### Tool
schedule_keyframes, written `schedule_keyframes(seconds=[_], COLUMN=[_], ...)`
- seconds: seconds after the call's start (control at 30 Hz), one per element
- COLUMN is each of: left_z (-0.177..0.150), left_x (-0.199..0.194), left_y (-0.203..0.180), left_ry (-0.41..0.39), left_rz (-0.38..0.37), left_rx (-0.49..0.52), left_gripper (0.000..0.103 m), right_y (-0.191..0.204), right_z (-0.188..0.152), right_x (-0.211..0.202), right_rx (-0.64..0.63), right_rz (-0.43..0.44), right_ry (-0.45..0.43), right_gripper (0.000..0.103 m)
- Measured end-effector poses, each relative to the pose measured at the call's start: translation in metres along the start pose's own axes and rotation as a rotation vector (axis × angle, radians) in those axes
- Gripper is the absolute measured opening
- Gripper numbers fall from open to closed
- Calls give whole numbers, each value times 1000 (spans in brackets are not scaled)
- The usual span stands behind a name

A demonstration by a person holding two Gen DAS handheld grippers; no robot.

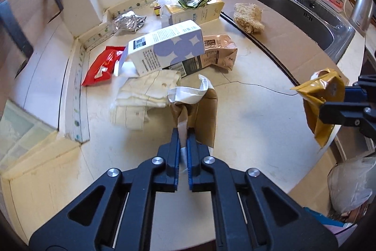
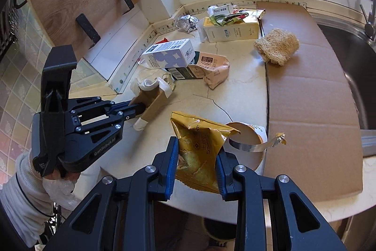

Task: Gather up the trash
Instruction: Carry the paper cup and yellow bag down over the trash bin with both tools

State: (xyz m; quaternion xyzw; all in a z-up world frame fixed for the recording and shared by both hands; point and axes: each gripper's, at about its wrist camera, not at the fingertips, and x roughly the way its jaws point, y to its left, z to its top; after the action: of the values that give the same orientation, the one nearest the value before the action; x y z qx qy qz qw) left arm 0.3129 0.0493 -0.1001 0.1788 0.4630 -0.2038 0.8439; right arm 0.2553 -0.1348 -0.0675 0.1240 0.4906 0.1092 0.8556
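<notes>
My left gripper [image 1: 183, 134] is shut on a flattened brown paper carton [image 1: 202, 114] with a torn white top, near the counter's front; the same gripper [image 2: 138, 108] and carton [image 2: 152, 100] show in the right wrist view. My right gripper [image 2: 197, 149] is shut on a crinkled yellow snack bag [image 2: 199, 152], held above the counter edge; in the left wrist view that bag [image 1: 322, 100] hangs at the right from the gripper [image 1: 329, 98]. Further back lie a white and lilac carton [image 1: 164, 48], a red wrapper [image 1: 103, 65], a pink pouch [image 1: 218, 53] and a foil wrapper [image 1: 128, 21].
A paper cup [image 2: 246, 140] with a peeled lid lies beside a cardboard sheet [image 2: 305, 91]. A loofah sponge [image 2: 277, 46] rests on the cardboard, the steel sink [image 1: 305, 15] beyond it. A cream carton [image 2: 230, 29] with crumpled wrappers sits by the wall. A plastic bag [image 1: 352, 182] hangs below the counter.
</notes>
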Motion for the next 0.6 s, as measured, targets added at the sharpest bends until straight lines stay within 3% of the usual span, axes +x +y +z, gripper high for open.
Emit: schedule_keyframes(seconds=[0.3, 0.6], left_z=[-40, -106], left_x=[-72, -144], left_y=[-25, -100], left_ry=[-36, -48], left_rz=[-56, -166], left_rx=[-125, -247], left_gripper=[2, 3], right_y=[9, 15], right_z=[-43, -117], right_x=[-61, -121], right_rx=[-19, -36], right_rz=[45, 100], right_ry=[-38, -37], right_gripper=[28, 28])
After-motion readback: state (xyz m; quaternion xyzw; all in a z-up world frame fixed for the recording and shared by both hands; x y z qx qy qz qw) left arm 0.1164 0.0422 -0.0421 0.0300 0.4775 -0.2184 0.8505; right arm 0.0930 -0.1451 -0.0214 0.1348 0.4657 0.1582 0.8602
